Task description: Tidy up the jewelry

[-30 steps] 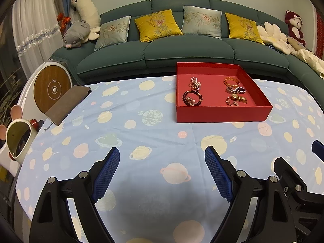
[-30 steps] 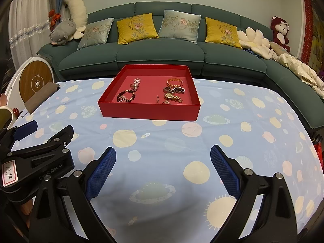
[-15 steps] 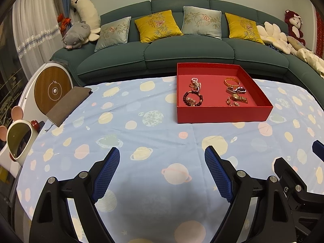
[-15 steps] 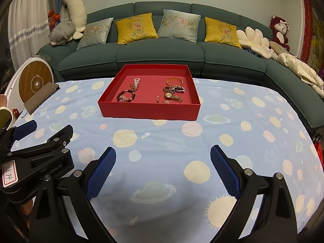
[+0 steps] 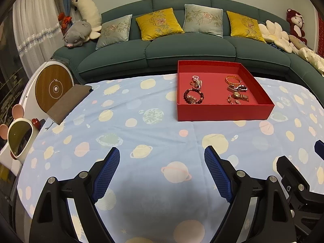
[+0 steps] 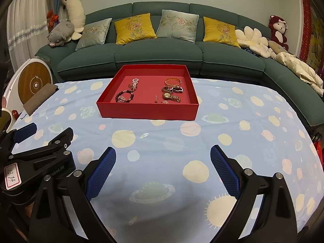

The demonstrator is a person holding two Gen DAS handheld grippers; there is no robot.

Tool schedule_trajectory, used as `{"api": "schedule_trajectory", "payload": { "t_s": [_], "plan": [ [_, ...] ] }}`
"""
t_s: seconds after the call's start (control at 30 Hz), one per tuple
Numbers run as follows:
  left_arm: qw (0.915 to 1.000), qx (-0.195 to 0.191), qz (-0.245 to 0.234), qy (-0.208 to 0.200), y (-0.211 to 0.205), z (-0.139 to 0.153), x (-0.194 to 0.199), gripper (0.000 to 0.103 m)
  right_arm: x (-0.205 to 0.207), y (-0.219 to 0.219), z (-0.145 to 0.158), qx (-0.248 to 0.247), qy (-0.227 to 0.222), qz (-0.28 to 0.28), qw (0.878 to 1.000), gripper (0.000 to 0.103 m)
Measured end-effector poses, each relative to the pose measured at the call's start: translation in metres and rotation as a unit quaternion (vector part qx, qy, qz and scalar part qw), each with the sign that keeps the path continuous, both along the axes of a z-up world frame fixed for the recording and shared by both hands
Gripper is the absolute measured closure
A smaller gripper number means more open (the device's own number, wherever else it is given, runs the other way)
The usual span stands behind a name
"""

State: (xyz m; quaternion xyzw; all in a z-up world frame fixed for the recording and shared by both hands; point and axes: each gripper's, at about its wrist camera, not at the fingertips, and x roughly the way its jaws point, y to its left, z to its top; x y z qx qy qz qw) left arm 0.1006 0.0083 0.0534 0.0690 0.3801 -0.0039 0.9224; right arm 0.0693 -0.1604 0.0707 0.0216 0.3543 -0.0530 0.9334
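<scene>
Covering the table, a planet-print cloth (image 6: pixel 232 133) bears a red tray (image 6: pixel 147 111) before a green sofa (image 6: pixel 158 56); both grippers gape, empty.

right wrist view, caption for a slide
Open right gripper over planet-print cloth, facing a red tray of jewelry.

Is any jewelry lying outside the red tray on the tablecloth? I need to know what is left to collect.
No, every piece sits inside the red tray; the tablecloth holds none.

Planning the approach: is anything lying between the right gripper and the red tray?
Nothing: in the right wrist view only bare planet-print cloth stretches from the open right gripper to the red tray.
</scene>
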Motion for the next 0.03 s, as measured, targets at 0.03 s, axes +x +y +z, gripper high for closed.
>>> {"api": "schedule_trajectory", "payload": {
  "t_s": [0.03],
  "plan": [
    [1.0, 0.0, 0.0, 0.001, -0.0002, -0.0001, 0.0001, 0.02, -0.0001, 0.0005, -0.0005, 0.001, 0.0, -0.001, 1.0, 0.011]
  ]
}}
